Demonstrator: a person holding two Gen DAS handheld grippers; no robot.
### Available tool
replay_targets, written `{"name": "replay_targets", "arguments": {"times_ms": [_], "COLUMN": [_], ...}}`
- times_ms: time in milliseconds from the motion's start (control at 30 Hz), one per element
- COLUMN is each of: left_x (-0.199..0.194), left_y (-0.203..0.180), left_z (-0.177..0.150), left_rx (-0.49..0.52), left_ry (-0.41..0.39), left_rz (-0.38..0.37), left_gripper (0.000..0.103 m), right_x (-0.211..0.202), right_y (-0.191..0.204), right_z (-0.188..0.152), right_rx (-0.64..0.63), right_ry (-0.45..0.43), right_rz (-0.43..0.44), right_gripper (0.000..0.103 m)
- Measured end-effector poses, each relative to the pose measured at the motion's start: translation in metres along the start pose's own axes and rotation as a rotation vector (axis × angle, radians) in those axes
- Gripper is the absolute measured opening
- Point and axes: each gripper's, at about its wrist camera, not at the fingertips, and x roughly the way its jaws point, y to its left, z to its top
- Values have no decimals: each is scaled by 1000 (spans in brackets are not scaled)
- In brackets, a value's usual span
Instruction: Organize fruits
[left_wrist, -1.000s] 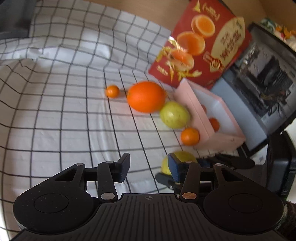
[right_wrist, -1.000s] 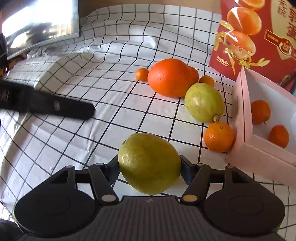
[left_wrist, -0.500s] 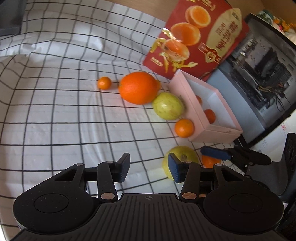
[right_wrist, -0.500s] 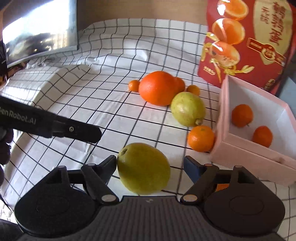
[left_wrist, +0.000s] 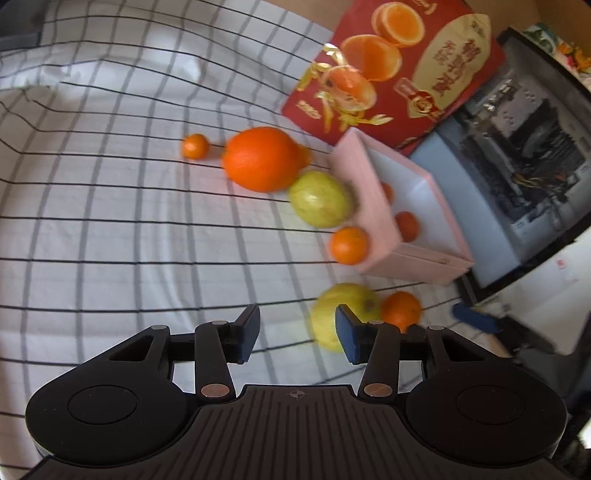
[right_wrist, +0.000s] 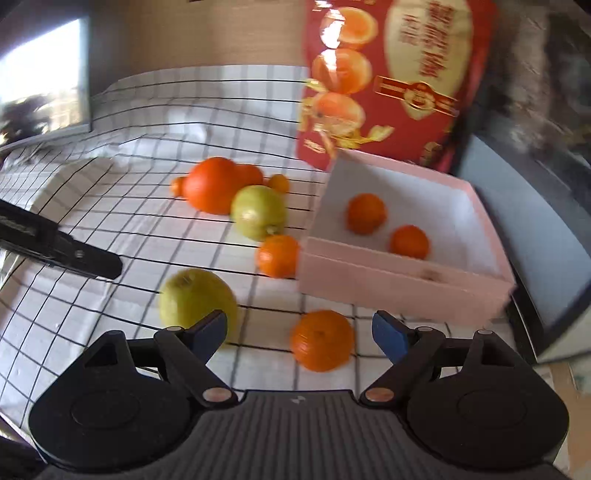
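Since 1 s ago the right gripper (right_wrist: 299, 334) has let go of the yellow-green fruit (right_wrist: 197, 301); its jaws have spread wide and shifted right.

Right wrist view: right gripper jaws wide apart, holding nothing. Yellow-green fruit sits on the checked cloth (right_wrist: 122, 206), just outside the left fingertip, partly behind it. A mandarin (right_wrist: 322, 345) lies between the fingertips, nearer the middle, not gripped. Beyond it the pink box (right_wrist: 402, 284) holds two mandarins. Another mandarin (right_wrist: 277, 256) touches the box's left wall; a second green fruit (right_wrist: 258, 212) and a big orange (right_wrist: 212, 184) lie behind. Left gripper's finger shows at the left edge.

Left wrist view: left gripper (left_wrist: 297, 338) jaws apart, empty, over bare cloth. Yellow-green fruit (left_wrist: 345, 304) lies just behind its right fingertip, with the mandarin (left_wrist: 400, 310) beside it. Pink box (left_wrist: 373, 210) further back. View blurred.
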Motion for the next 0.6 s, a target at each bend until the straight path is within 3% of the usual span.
{"name": "replay_targets", "arguments": {"times_ms": [133, 233, 367, 467, 600], "left_x": [0, 7, 30, 47, 55], "left_y": [-23, -50, -84, -93, -97], "left_z": [-1, -5, -19, -26, -30], "left_rx": [80, 236, 490, 545, 603], "left_ry": [-18, -30, -46, -2, -18], "left_rz": [-19, -1, 105, 130, 193], "left_gripper": [50, 50, 50, 51, 54], "right_x": [1, -1, 1, 1, 6], "right_y": [-9, -11, -15, -19, -26], "right_z": [-10, -15, -21, -27, -37], "right_rx": [47, 58, 64, 74, 107], "right_ry": [23, 22, 32, 34, 44], "right_rz": [-6, -14, -32, -46, -62], "right_gripper": [86, 86, 86, 86, 86]}}
